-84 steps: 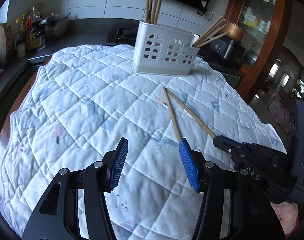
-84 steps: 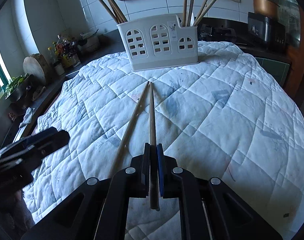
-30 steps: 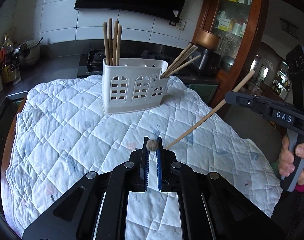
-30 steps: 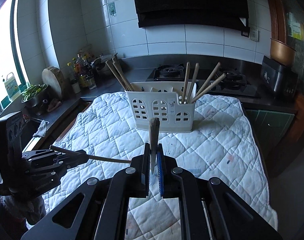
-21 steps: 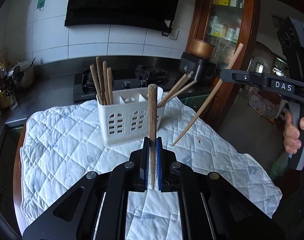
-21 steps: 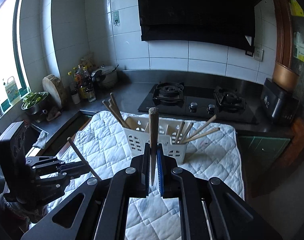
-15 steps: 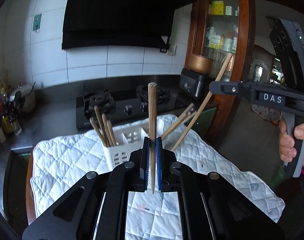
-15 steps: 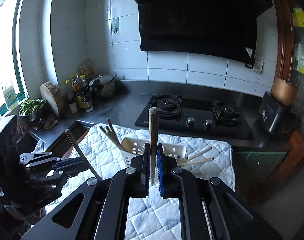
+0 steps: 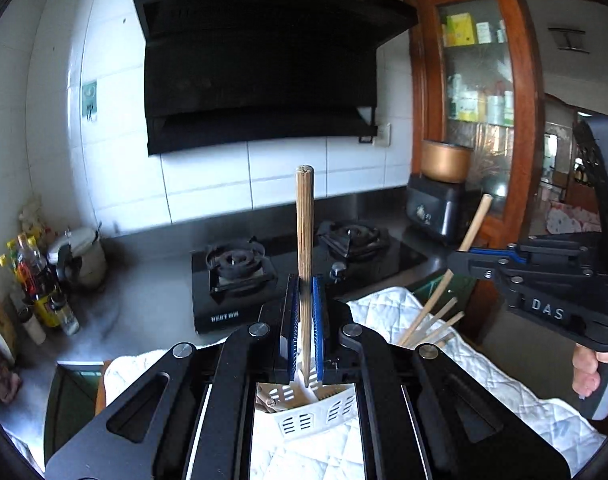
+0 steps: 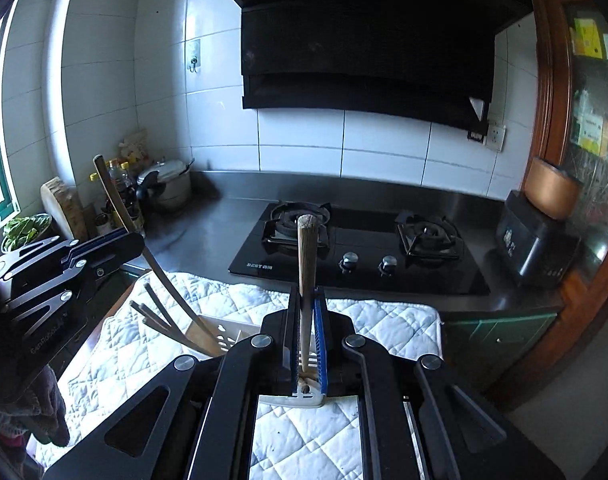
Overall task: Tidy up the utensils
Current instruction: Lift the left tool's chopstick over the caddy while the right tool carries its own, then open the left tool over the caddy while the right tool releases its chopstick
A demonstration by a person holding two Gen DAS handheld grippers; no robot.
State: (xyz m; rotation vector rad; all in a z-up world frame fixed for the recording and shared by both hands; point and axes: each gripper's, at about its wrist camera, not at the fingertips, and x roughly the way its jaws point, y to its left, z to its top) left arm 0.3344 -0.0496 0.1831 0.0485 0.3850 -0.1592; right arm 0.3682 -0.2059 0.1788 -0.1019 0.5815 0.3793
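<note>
Left gripper clamping shut on a long round wooden chopstick, standing it upright above the white slotted plastic utensil caddy at 6 o'clock. Right gripper likewise pinching tight a second wooden chopstick, tip pointing down toward the caddy's rim. Caddy sitting on a white quilted cloth over the counter, more chopsticks leaning out at 4 o'clock. Black gas hob lying beyond at 12 o'clock.
</note>
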